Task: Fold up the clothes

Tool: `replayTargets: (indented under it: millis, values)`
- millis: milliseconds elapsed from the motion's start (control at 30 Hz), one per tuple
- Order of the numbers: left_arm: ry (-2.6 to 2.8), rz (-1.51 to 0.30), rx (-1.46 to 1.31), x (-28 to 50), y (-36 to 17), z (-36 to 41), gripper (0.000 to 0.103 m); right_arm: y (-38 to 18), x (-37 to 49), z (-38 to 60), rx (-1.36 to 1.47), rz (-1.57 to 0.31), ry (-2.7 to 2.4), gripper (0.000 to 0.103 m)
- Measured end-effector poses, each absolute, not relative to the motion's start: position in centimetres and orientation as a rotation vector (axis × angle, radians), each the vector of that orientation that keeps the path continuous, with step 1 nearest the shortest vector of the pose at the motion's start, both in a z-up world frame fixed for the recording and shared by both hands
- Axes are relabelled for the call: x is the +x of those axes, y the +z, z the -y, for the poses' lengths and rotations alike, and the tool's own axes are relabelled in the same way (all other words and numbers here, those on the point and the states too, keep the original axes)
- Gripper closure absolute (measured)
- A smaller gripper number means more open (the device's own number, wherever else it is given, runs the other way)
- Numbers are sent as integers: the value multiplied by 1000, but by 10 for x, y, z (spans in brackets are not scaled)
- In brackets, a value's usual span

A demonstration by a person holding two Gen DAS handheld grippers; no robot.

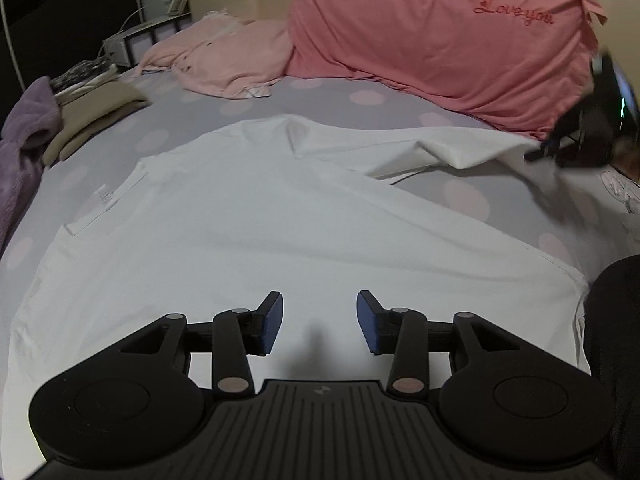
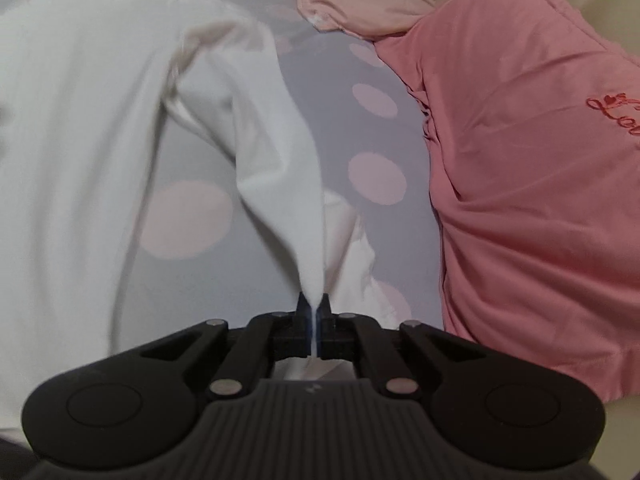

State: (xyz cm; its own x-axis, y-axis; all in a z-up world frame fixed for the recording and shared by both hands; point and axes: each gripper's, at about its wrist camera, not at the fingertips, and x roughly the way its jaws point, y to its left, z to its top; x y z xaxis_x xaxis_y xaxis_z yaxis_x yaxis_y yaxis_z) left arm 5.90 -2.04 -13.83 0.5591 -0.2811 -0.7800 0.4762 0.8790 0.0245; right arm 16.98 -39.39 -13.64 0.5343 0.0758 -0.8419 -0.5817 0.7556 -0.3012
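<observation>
On the polka-dot bed point(image 1: 360, 98), the white shirt point(image 1: 240, 220) is lying spread beside the pink pillow point(image 1: 440, 40), the right gripper point(image 2: 314, 312) is pinching its sleeve to fold it inward, and the left gripper point(image 1: 320, 322) is hovering over the hem, jaws spread and empty.

The white garment point(image 1: 240, 220) lies spread mostly flat on the polka-dot bed sheet point(image 1: 320, 100), inner label facing up near its left edge, with one far corner point(image 2: 288, 208) lifted and drawn into a taut, narrowing fold.
</observation>
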Motion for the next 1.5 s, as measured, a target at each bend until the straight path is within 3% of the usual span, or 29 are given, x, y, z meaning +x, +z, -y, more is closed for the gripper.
replayTargets:
  millis: [233, 333, 500, 600, 667, 867, 933, 1000, 1100, 1267, 1333, 1367, 1500]
  values:
    - [-427, -905, 199, 59, -146, 14, 64, 12, 236, 458, -89, -1155, 867, 101]
    - [-423, -918, 173, 56, -147, 10, 64, 37, 262, 480, -43, -1160, 876, 101]
    - [-419, -935, 181, 50, -147, 7, 64, -47, 307, 498, -183, -1362, 582, 100]
    - [-416, -936, 187, 45, -145, 4, 64, -101, 321, 513, -274, -1391, 365, 100]
    - [-410, -941, 184, 42, -145, 1, 64, -118, 321, 519, -330, -1339, 245, 93]
    - [-394, -957, 151, 39, -151, -4, 64, -126, 284, 500, -616, -1222, 121, 92]
    - [-395, -959, 134, 39, -153, -3, 64, -116, 267, 491, -596, -1165, 123, 86]
    - [-400, -962, 123, 38, -156, -1, 64, -112, 252, 489, -414, -1187, 189, 73]
    - [-415, -962, 126, 35, -157, 4, 64, -125, 234, 488, -188, -1198, 256, 73]
    - [-413, -962, 133, 29, -156, 1, 64, -156, 211, 463, -481, -1043, 219, 73]
    - [-400, -966, 124, 28, -156, -2, 64, -168, 210, 459, -565, -1035, 228, 82]
    - [-394, -966, 120, 27, -156, -3, 64, -171, 211, 460, -590, -1035, 232, 98]
    - [-382, -957, 109, 24, -153, -8, 63, -162, 207, 460, -698, -1009, 232, 98]
